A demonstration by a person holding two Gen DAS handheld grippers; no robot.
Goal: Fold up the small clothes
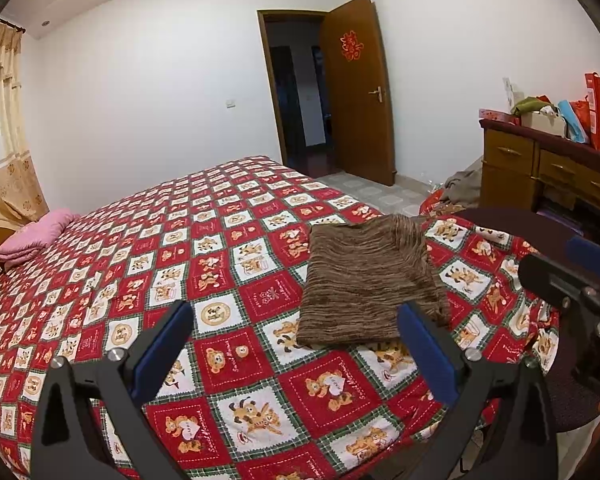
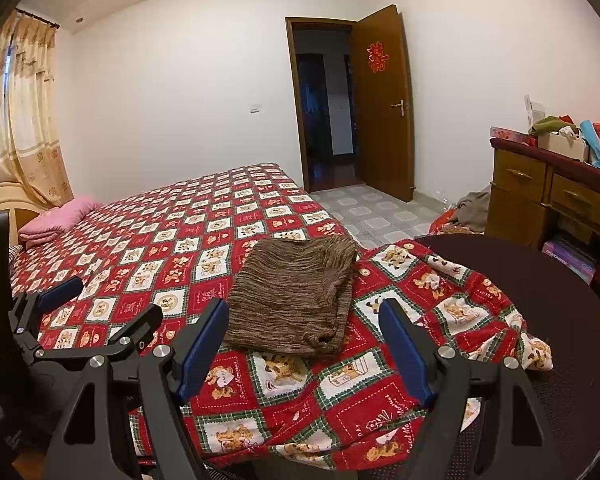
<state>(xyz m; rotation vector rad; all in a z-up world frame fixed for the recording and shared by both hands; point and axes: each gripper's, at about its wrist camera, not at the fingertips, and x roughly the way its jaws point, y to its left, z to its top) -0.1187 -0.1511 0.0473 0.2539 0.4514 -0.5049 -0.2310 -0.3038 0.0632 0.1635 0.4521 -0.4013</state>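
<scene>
A brown striped knitted garment (image 1: pixel 364 284) lies folded into a compact rectangle on the red bear-patterned bedspread (image 1: pixel 204 264). It also shows in the right wrist view (image 2: pixel 296 300). My left gripper (image 1: pixel 296 320) is open and empty, held above the bedspread just in front of the garment, its right finger over the garment's near corner. My right gripper (image 2: pixel 304 320) is open and empty, hovering in front of the garment's near edge. The right gripper shows at the right edge of the left wrist view (image 1: pixel 572 276); the left gripper shows at the left of the right wrist view (image 2: pixel 96 304).
A folded pink cloth (image 1: pixel 36 236) lies at the bed's far left. A dark round table (image 2: pixel 540 312) stands right of the bed corner. A wooden dresser (image 2: pixel 548 196) with bags stands at the right wall. The door (image 1: pixel 360 92) is open.
</scene>
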